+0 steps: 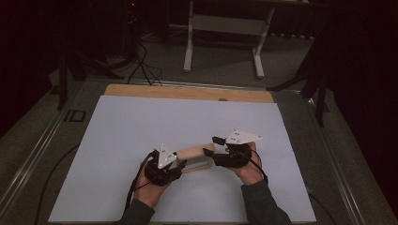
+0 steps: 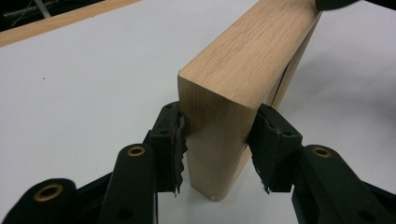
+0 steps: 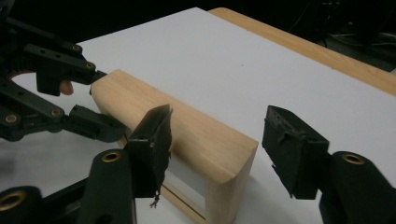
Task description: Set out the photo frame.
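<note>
A wooden table (image 1: 141, 90) is carrying a large pale blue-grey sheet (image 1: 141, 140) that is covering nearly all of its top, leaving a bare wood strip showing along the 12 o'clock edge. A light wooden frame (image 1: 195, 157) is standing on the sheet, a little toward 6 o'clock of its middle. The table is sitting on a grey carpeted floor (image 1: 220, 61).

Smooth pale wooden frame (image 2: 243, 70)
</note>
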Motion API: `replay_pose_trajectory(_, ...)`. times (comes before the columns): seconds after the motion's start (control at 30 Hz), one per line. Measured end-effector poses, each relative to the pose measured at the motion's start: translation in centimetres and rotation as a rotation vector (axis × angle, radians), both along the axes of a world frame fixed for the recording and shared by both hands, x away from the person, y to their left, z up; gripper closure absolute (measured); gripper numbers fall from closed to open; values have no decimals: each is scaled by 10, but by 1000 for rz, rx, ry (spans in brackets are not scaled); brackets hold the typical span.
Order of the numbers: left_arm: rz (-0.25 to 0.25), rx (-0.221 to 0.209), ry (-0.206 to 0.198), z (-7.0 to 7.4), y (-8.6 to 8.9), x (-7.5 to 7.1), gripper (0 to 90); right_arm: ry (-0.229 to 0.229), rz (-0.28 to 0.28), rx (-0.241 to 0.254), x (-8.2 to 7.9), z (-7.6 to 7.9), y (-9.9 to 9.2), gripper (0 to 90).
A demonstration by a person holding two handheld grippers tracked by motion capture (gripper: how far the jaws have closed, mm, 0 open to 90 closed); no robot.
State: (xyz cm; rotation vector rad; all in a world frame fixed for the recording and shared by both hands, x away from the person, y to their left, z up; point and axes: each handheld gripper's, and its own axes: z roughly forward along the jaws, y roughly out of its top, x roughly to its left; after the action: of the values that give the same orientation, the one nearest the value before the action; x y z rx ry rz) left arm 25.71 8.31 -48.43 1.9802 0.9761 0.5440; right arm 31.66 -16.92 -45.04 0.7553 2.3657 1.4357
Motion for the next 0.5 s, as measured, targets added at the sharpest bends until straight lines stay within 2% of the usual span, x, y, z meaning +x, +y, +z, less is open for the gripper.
replay_pose_trajectory(0.27,0,7,-5,0,0,0,571,51,40,12,5,-11,-1,370)
replay_pose_trajectory(0.5,-2,6,-8,0,0,1,572,66,56,4,7,-18,0,340)
